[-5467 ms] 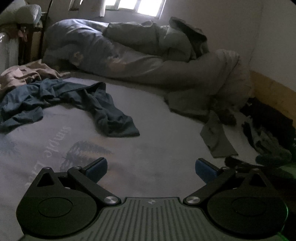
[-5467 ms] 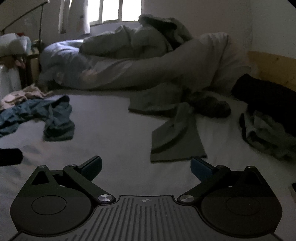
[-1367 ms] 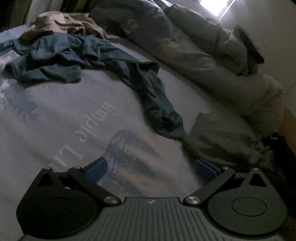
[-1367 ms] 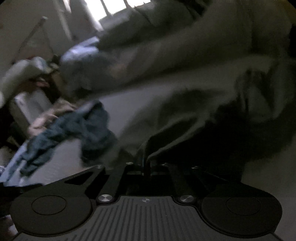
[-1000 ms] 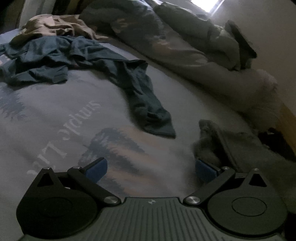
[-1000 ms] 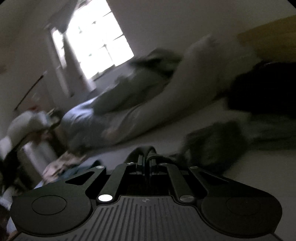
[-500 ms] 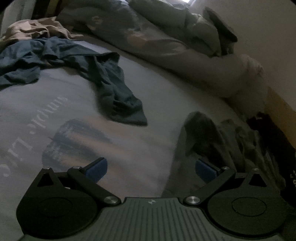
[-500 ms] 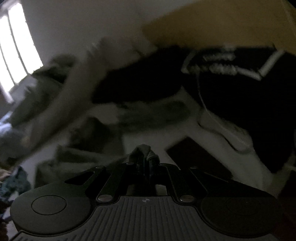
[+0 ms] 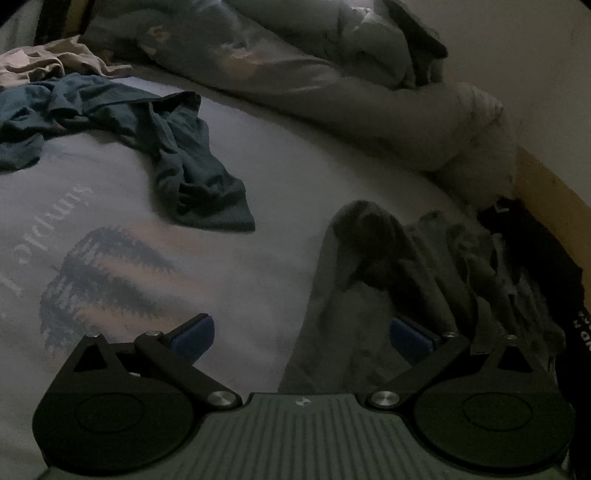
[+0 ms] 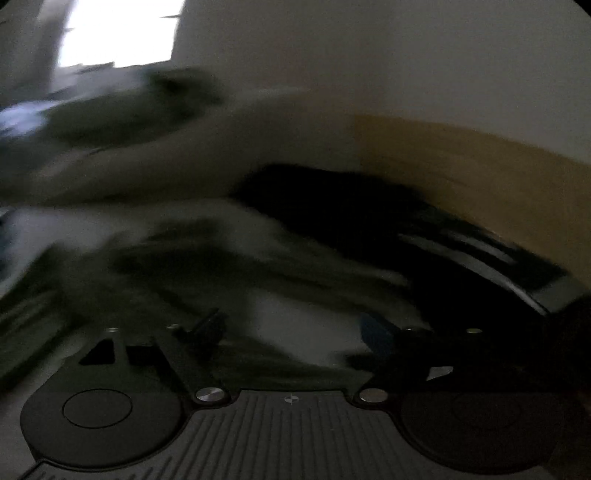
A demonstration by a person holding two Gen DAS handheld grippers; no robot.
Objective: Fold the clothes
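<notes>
1. The grey garment [image 9: 373,295] lies crumpled on the bed near its right edge, one hump raised, its cloth running down toward the left gripper [image 9: 301,338].
2. The left gripper's jaws stand spread wide and hold nothing. The right-hand pad sits at the garment's folds; the left-hand pad is over bare sheet.
3. The right gripper [image 10: 291,328] has just been opening. Its jaws now stand apart, with blurred grey cloth and pale sheet showing beyond them and nothing pinched.
4. The step in hand looks like spreading the grey garment flat before folding. It would go best if each gripper took a separate edge or corner, not a bunched middle, and drew the cloth toward the open middle of the bed.
5. A single layer should be pinched, so the sheet does not lift with it.
6. The bed sheet [image 9: 280,192] is pale, printed with a tree and lettering.
7. A blue garment [image 9: 177,158] lies well apart toward the left edge, a beige one [image 9: 48,61] beyond it.
8. A rumpled duvet [image 9: 332,88] fills the far edge. Dark clothes [image 9: 535,258] lie at the right edge beside a wooden board [image 10: 480,177]. The room is dim, lit by a window [image 10: 118,33].
</notes>
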